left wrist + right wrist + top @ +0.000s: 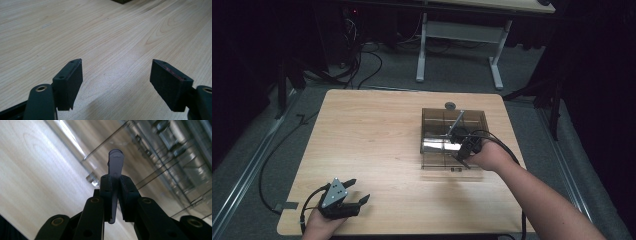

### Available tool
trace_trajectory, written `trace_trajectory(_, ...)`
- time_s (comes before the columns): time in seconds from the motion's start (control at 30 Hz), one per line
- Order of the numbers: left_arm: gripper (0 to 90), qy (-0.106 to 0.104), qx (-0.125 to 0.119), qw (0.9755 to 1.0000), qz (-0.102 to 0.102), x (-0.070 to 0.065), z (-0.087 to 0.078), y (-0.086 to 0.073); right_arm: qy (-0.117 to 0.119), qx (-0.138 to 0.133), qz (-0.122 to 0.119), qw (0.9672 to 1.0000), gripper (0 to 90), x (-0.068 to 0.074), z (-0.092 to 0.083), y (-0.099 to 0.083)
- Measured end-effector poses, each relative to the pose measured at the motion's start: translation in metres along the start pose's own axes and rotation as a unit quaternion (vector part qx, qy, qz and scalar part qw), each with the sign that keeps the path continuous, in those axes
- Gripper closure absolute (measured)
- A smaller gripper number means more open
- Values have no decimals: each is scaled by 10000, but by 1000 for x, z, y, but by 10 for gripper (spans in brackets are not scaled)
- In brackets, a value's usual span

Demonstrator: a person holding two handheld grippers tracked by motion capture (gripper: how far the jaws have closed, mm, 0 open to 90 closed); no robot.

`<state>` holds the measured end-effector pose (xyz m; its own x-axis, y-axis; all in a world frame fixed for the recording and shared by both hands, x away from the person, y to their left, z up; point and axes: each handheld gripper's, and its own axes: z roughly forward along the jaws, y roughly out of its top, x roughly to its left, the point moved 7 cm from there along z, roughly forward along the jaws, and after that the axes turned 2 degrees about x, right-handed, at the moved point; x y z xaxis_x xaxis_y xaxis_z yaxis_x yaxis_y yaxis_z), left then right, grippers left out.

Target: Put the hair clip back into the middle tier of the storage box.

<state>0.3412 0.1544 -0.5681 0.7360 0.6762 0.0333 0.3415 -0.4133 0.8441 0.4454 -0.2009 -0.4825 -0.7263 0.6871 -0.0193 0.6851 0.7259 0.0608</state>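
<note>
Your right gripper pinches a thin metal tool over the clear organizer box; the tool can slip sideways. Your left gripper rests on the table, its fingers wide and empty.

Both tools are matte black. The left tool has flat rectangular pads with small screw holes, brass-coloured pivot rivets behind them, a grey three-cornered plate on top and a black cable trailing back. The right tool has the same rivets. Forearms bare, no sleeves.
</note>
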Motion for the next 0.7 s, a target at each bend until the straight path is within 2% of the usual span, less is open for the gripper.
trace_trajectory(0.13, 267, -3, -2, 10000, 1, 0, 0, 0, -39, -44, -70, 10000, 820, -4, 3, 7)
trace_trajectory(0.4, 267, 2, 0, 10000, 0, 0, 0, 0, -62, -94, -18, 9999, 820, -10, 11, 12)
trace_trajectory(0.7, 268, 0, 3, 10000, -2, 0, 0, 0, -10, -157, 3, 9999, 819, -9, 21, 13)
